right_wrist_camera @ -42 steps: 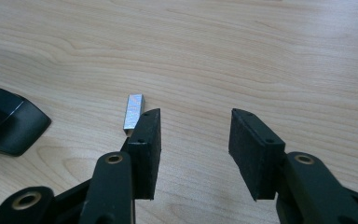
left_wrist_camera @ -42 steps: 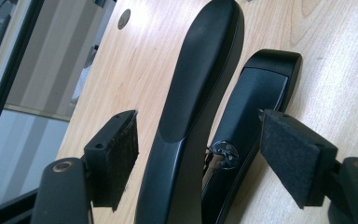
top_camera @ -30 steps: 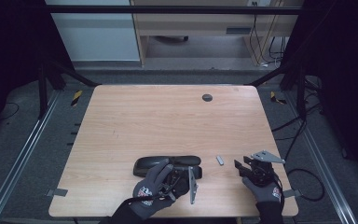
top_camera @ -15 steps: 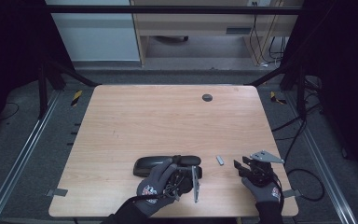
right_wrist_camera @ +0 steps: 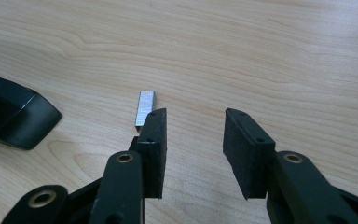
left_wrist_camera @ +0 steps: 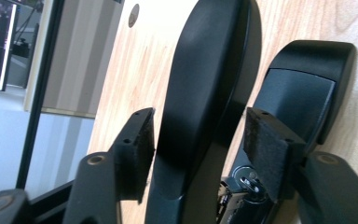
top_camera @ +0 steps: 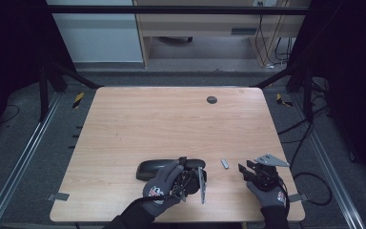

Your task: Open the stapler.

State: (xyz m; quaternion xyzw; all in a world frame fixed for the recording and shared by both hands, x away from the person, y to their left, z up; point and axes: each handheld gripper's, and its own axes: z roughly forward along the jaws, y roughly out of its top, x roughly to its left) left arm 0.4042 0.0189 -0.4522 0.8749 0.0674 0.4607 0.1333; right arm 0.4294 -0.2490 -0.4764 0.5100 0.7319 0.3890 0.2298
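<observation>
One black stapler is seen lying on the wooden table, near its front edge, left of centre. In the left gripper view the stapler is opened up: top arm raised off the base, a metal mechanism visible low between them.

The left gripper is held over the stapler's right end. Its jaws have just been closing; the top arm sits between the two pads. The left pad is seen at the arm's edge, but a gap remains at the right pad, so no full pinch is shown.

One small strip of staples is lying on the table between the two grippers, apart from the stapler. In the right gripper view the strip is just ahead of the left pad, outside the gap, not touched.

The right gripper is held low over the table, right of the strip. Its jaws have just been closing slightly and are spread with only bare wood between them.

Also counted: one dark round grommet at the table's far side, well apart. Nothing is seen lying between the right gripper and the strip.
</observation>
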